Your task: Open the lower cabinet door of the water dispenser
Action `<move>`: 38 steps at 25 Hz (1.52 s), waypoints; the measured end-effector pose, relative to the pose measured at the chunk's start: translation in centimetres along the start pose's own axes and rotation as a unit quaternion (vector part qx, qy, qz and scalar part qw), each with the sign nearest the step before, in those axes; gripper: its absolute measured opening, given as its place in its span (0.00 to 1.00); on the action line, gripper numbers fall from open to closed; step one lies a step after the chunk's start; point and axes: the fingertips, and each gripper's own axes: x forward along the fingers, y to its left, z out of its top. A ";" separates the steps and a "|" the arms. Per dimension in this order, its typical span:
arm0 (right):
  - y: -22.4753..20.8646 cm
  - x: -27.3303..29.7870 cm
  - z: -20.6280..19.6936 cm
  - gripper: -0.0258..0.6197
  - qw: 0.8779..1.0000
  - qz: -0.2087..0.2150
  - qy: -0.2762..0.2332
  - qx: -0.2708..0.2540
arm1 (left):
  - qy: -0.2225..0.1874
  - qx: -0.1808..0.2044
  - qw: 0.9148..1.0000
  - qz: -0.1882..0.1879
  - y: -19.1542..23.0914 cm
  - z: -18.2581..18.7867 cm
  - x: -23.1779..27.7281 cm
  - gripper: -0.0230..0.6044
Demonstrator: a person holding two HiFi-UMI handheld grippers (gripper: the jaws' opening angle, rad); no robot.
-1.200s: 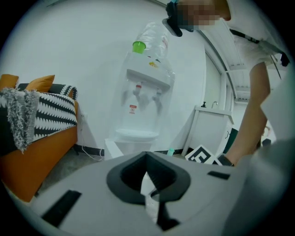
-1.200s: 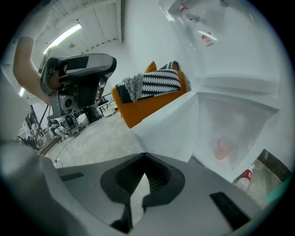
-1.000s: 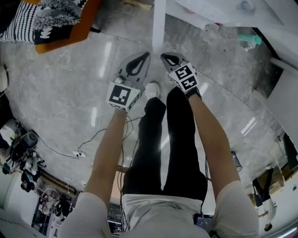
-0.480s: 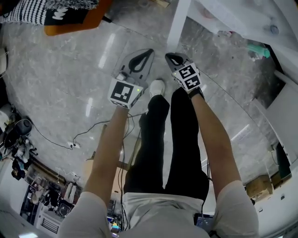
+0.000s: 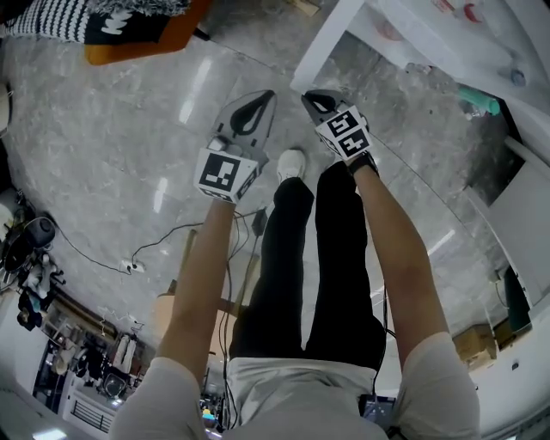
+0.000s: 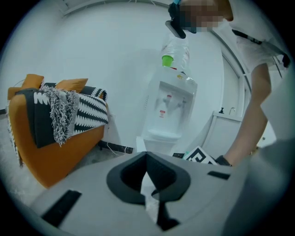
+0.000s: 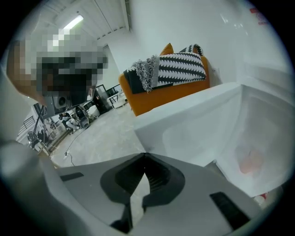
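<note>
The white water dispenser (image 6: 168,110) with an upturned bottle stands against the wall ahead in the left gripper view. Its lower cabinet is mostly hidden behind my left gripper (image 6: 146,153), which is shut and empty. From the head view, the dispenser's white body (image 5: 331,34) rises at the top right, its bottom corner just beside the tip of my right gripper (image 5: 308,96). My left gripper (image 5: 268,94) hangs a little to the left of it over the floor. In the right gripper view, the right gripper (image 7: 144,154) is shut and empty, close before the white front (image 7: 193,124).
An orange sofa (image 6: 50,143) with a black-and-white blanket (image 5: 51,17) stands left of the dispenser. Cables (image 5: 146,253) trail over the grey marble floor. A teal bottle (image 5: 481,94) lies at the right. The person's legs and a white shoe (image 5: 290,163) are below the grippers.
Both grippers have moved forward together, still shut. The dispenser's white corner has swung rightward in the head view and now looms larger beside the right gripper.
</note>
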 end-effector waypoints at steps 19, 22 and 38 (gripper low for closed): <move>-0.4 7.8 7.6 0.05 1.000 0.022 -0.020 -0.002 | 0.000 -0.018 0.998 0.053 5.9 -0.4 -2.8 0.04; -0.7 9.2 9.2 0.05 0.999 0.025 -0.026 -0.006 | -0.009 -0.016 0.998 0.065 6.6 -0.5 -3.5 0.04; -5.5 13.2 18.9 0.05 0.993 0.013 -0.097 0.062 | -0.033 -0.072 0.987 0.137 7.6 -1.1 -6.2 0.04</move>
